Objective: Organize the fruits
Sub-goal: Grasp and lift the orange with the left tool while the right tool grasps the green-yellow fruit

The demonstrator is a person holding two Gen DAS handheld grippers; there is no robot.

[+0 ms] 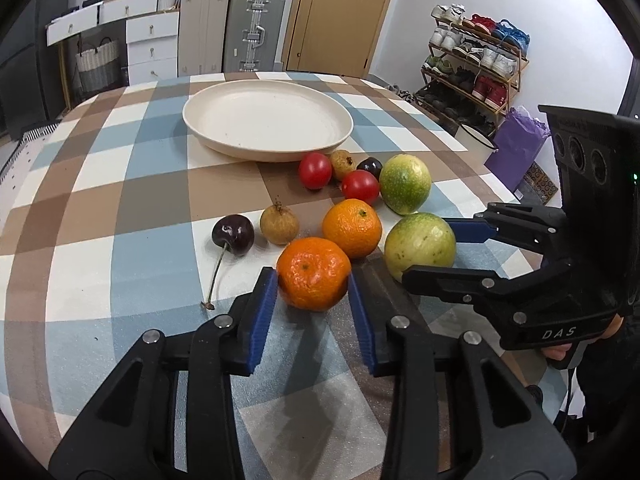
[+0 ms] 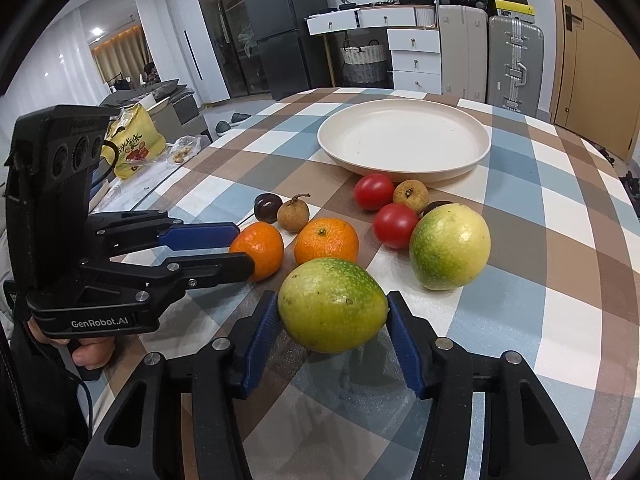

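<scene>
The right gripper (image 2: 333,312) pinches a green fruit (image 2: 333,305) in front of the cream plate (image 2: 404,138), while the left gripper (image 2: 246,249) clasps an orange (image 2: 260,249) nearby, beside another orange (image 2: 326,241) and two tomatoes (image 2: 374,191).

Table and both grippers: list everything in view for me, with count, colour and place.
plate: one, cream, far centre of the table, nothing in it.
tablecloth: one, blue, brown and white check, covers the table.
oranges: two, orange; near one between the left gripper's pads, other just behind it.
green fruits: two, green-yellow; one between the right gripper's pads, one on the cloth.
tomatoes: two, red, before the plate.
longans: two, tan.
cherries: two, dark.
left gripper: black, blue pads, closed on the near orange.
right gripper: same, closed on the green fruit.
</scene>
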